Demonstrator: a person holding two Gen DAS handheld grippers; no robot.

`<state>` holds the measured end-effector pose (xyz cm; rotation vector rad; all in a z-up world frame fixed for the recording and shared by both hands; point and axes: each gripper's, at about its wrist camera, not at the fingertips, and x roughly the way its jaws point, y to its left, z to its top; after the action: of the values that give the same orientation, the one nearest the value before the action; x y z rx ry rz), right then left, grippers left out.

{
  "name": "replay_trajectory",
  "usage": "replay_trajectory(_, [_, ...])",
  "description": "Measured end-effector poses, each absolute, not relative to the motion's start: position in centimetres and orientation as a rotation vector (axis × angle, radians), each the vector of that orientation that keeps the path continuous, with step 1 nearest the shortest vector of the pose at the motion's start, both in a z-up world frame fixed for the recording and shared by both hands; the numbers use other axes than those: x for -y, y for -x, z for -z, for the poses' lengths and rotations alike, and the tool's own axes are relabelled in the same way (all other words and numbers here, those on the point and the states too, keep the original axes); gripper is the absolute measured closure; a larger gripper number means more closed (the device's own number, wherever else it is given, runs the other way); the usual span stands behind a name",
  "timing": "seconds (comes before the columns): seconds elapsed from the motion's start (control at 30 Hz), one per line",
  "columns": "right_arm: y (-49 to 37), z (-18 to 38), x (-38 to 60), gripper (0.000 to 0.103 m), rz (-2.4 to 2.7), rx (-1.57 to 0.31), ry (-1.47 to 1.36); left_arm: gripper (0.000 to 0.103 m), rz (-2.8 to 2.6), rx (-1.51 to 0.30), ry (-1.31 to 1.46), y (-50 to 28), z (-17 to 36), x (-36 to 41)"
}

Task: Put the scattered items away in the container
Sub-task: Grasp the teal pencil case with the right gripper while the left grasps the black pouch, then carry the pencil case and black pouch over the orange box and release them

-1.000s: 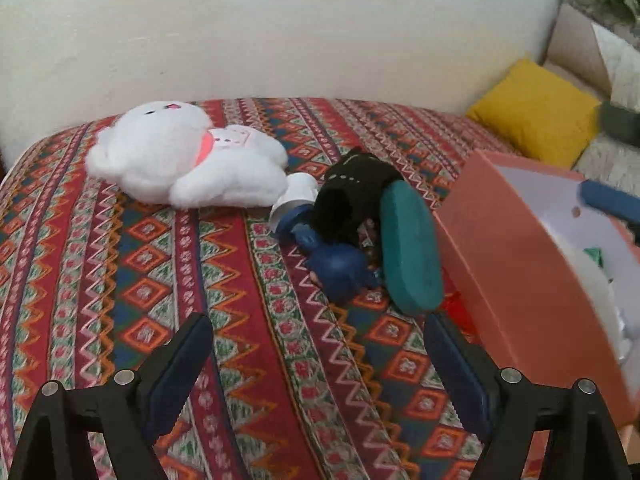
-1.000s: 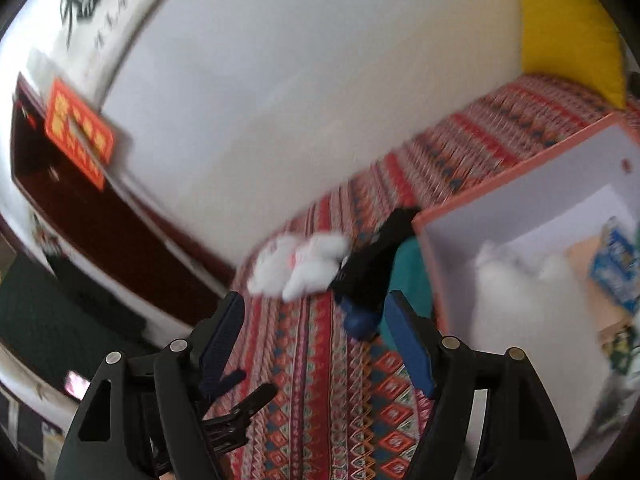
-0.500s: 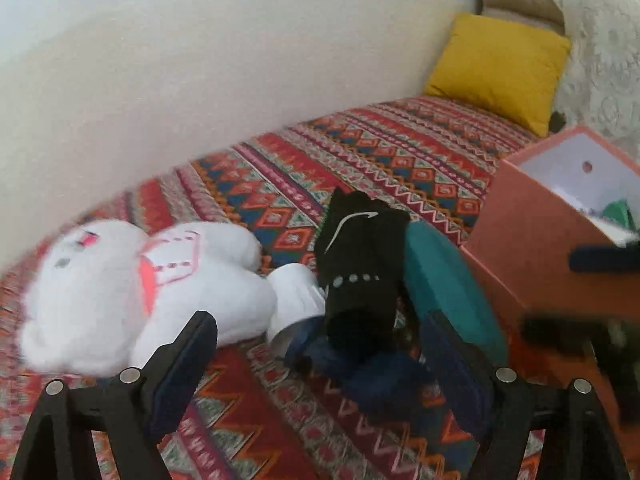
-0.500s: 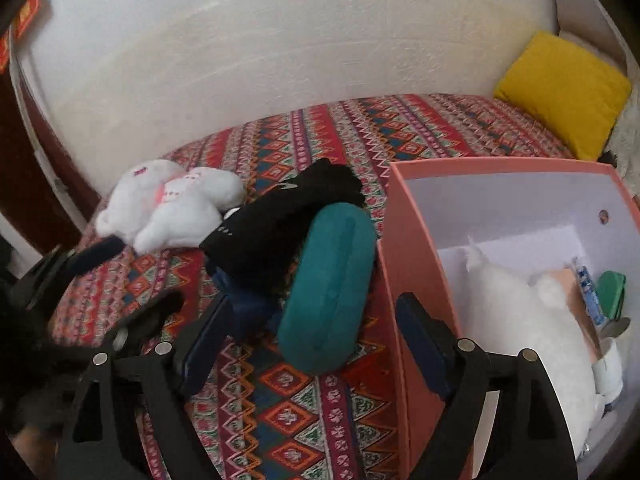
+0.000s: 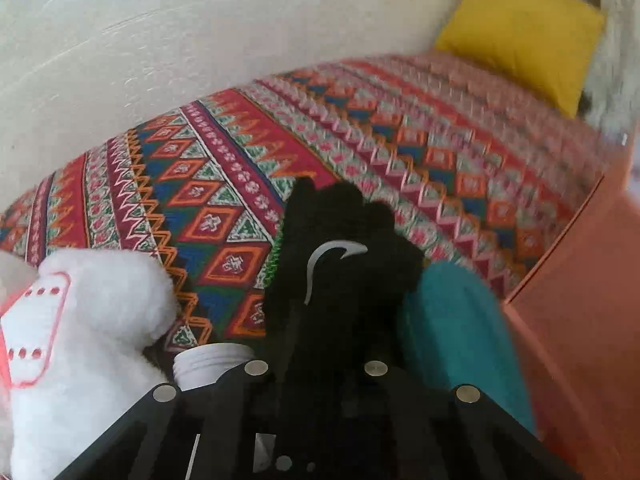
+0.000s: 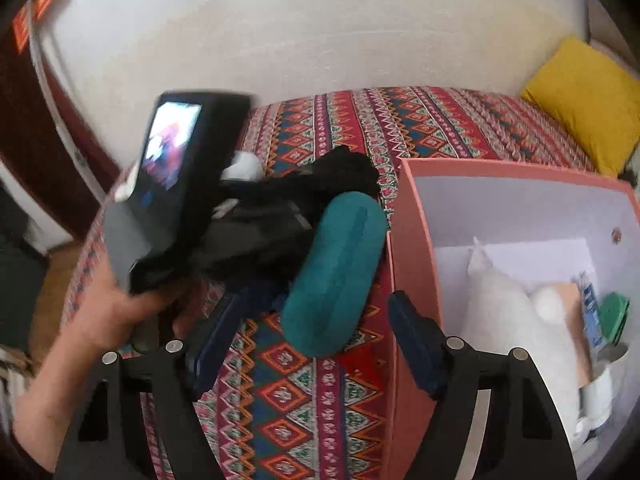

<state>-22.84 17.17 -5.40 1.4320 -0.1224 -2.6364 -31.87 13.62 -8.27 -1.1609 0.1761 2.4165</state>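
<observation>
In the left wrist view my left gripper [image 5: 312, 364] is shut on a black glove [image 5: 344, 256] with a white swoosh. A teal case [image 5: 460, 328] lies right of the glove, a white plush bear [image 5: 80, 344] and a white jar [image 5: 212, 364] lie to its left. In the right wrist view the left gripper's body [image 6: 180, 200] covers the glove [image 6: 344, 172]. My right gripper [image 6: 316, 344] is open and empty, over the near end of the teal case [image 6: 336, 276]. The salmon box [image 6: 408, 264] stands to the right.
The items lie on a patterned red bedspread [image 6: 304, 412] against a white wall. A yellow cushion [image 6: 588, 100] sits at the far right. The box holds a white plush [image 6: 516, 328], a green item [image 6: 616, 312] and other small things. The bed edge falls away left.
My left gripper moved forward onto the black glove and closed on it. My right gripper came nearer to the teal case and the box, staying open.
</observation>
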Motion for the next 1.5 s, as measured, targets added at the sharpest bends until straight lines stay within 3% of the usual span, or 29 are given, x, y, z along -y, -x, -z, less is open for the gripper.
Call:
replay_trajectory(0.1, [22.7, 5.6, -16.2, 0.017, 2.655, 0.035, -1.423, 0.098, -2.482, -0.082, 1.136, 28.5, 6.1, -9.9])
replay_trajectory(0.33, [22.3, 6.1, -13.9, 0.014, 2.708, 0.025, -1.323, 0.098, -2.629, 0.131, 1.077, 20.5, 1.5, -1.2])
replay_trajectory(0.57, [23.9, 8.4, -9.0, 0.031, 2.914, -0.456, -1.307, 0.098, -2.723, 0.194, 1.167, 12.2, 3.5, 4.1])
replay_trajectory(0.7, [25.8, 11.8, -7.7, 0.031, 2.929, -0.68, -1.415, 0.096, -2.686, 0.248, 1.289, 12.1, 5.1, 4.9])
replay_trajectory(0.77, [27.4, 14.2, -9.2, 0.029, 2.894, -0.619, -1.58, 0.096, -2.685, 0.24, 1.304, 11.9, 5.4, 5.2])
replay_trajectory(0.83, [28.7, 15.9, -11.5, 0.026, 2.833, -0.425, -1.721, 0.086, -2.67, 0.227, 1.342, 12.0, 6.0, 5.2])
replay_trajectory(0.9, [29.6, 16.4, -12.3, 0.023, 2.833, -0.399, -1.741, 0.061, -2.656, 0.225, 1.392, 12.0, 6.7, 5.3])
replay_trajectory(0.93, [29.8, 16.5, -12.8, 0.024, 2.835, -0.36, -1.734, 0.056, -2.655, 0.228, 1.415, 12.0, 7.0, 5.6])
replay_trajectory(1.0, [30.1, 16.3, -13.5, 0.044, 2.839, -0.305, -1.717, 0.042, -2.648, 0.245, 1.458, 12.3, 7.7, 6.2])
replay_trajectory(1.07, [30.2, 15.7, -14.9, 0.061, 2.816, -0.172, -1.709, 0.035, -2.639, 0.245, 1.504, 12.9, 8.5, 6.7])
replay_trajectory(1.17, [29.7, 13.3, -16.4, 0.062, 2.802, 0.042, -1.628, 0.029, -2.636, 0.214, 1.565, 13.7, 9.6, 6.9])
replay_trajectory(1.3, [27.8, 8.8, -15.8, 0.062, 2.824, 0.087, -1.431, 0.028, -2.632, 0.169, 1.605, 14.3, 10.3, 6.6])
replay_trajectory(1.33, [27.2, 7.8, -15.3, 0.062, 2.808, 0.101, -1.382, 0.028, -2.637, 0.162, 1.6, 14.3, 10.3, 6.5])
replay_trajectory(1.37, [26.5, 6.7, -14.7, 0.062, 2.784, 0.116, -1.332, 0.036, -2.651, 0.155, 1.585, 14.3, 10.2, 6.3])
replay_trajectory(1.4, [25.8, 5.8, -14.1, 0.062, 2.754, 0.132, -1.293, 0.072, -2.659, 0.15, 1.57, 14.2, 10.0, 6.2])
replay_trajectory(1.43, [25.0, 4.9, -13.5, 0.062, 2.72, 0.148, -1.262, 0.094, -2.65, 0.148, 1.571, 14.3, 9.9, 6.2])
replay_trajectory(1.47, [24.6, 4.4, -13.0, 0.062, 2.691, 0.163, -1.242, 0.102, -2.646, 0.155, 1.563, 14.3, 9.6, 6.2])
replay_trajectory(1.5, [24.3, 4.2, -12.6, 0.062, 2.665, 0.177, -1.23, 0.102, -2.648, 0.175, 1.542, 14.3, 9.3, 6.3])
